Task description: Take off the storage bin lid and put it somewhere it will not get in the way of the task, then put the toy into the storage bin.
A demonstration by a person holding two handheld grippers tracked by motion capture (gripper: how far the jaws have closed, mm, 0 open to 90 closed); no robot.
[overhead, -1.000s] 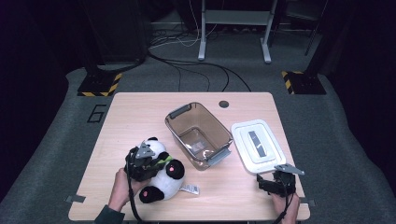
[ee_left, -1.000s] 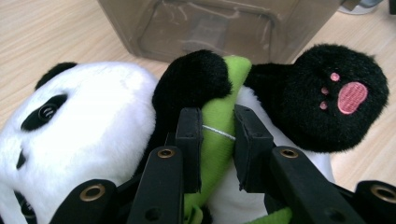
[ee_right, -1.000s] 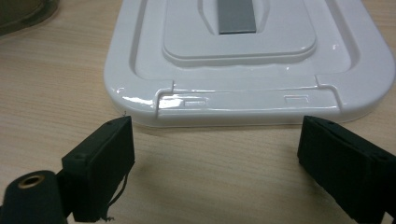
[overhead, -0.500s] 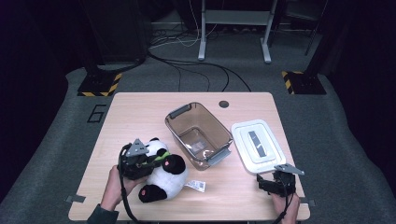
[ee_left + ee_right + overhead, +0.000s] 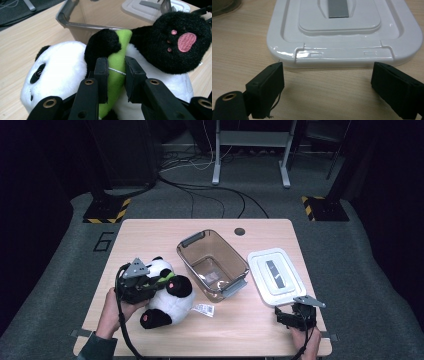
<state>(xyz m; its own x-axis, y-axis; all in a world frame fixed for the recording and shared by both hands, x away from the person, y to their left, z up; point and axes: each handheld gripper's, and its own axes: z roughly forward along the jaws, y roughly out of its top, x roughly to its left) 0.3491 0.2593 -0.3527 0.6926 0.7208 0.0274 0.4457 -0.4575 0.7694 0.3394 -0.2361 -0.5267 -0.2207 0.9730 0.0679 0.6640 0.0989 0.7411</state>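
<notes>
A black and white plush panda (image 5: 167, 295) lies on the left of the wooden table (image 5: 150, 235), holding a green bamboo piece (image 5: 117, 65). My left gripper (image 5: 150, 285) is shut on that green piece, its jaws pressed on both sides (image 5: 116, 75). Just right of the panda stands an empty clear brown bin (image 5: 212, 265) with grey handles. A white lid (image 5: 275, 276) with a grey handle lies flat to the bin's right. My right gripper (image 5: 287, 316) rests near the table's front right, open, its jaws spread wide just short of the lid's near edge (image 5: 342, 56).
A white tag (image 5: 202, 309) trails from the panda onto the table. A round cable hole (image 5: 240, 231) sits near the table's far edge. Beyond the table are a metal stand (image 5: 250, 150), cables and yellow-black striped bases (image 5: 102, 212) on the grey floor.
My left gripper has dragged the panda leftward and slightly toward the person, away from the bin. The right gripper has stayed put.
</notes>
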